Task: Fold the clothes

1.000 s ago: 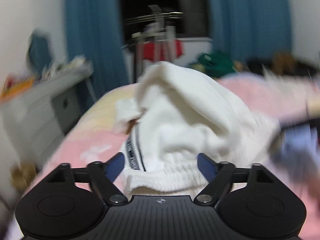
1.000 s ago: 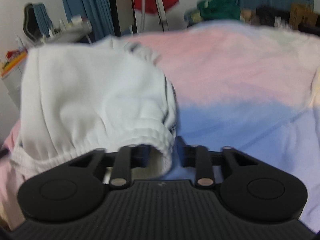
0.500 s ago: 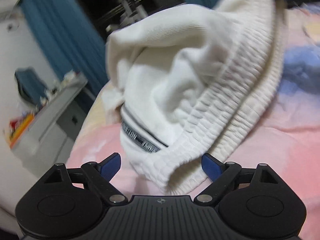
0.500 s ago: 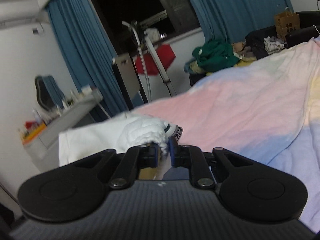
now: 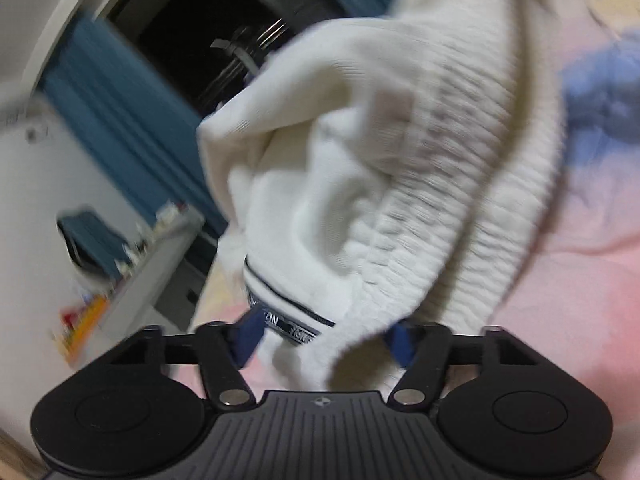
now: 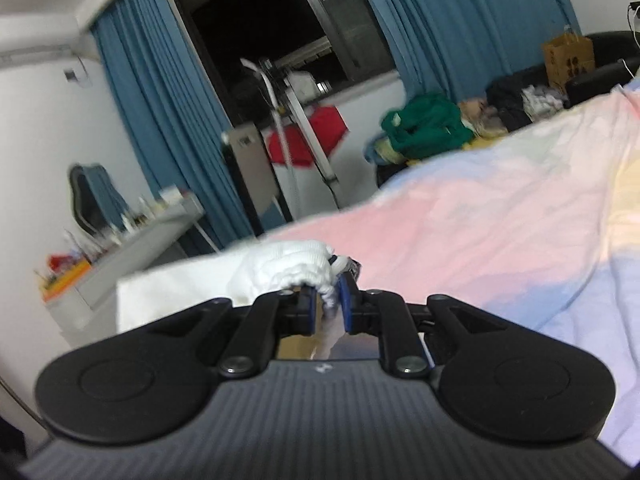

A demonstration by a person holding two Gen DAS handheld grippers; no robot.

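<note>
My right gripper [image 6: 325, 307] pinches the ribbed hem of the soft white knitted garment [image 5: 400, 168], lifted over the pastel bedspread [image 6: 480, 224]. My left gripper [image 5: 324, 338] is closing around the logo-taped band (light, floppy, best held by its thick hems).

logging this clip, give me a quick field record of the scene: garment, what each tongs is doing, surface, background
garment: white knit garment with ribbed waistband and a dark-striped lettered band, lifted off the bed
left tongs: closing, waistband edge between the blue pads; whether they press it yet cannot be told
right tongs: shut on a bunched bit of the waistband
surface: bed sheet in pink, pale blue and yellow
background: blue curtains, dark window, green clothes pile, cluttered white desk
image quality: left view motion-blurred
</note>
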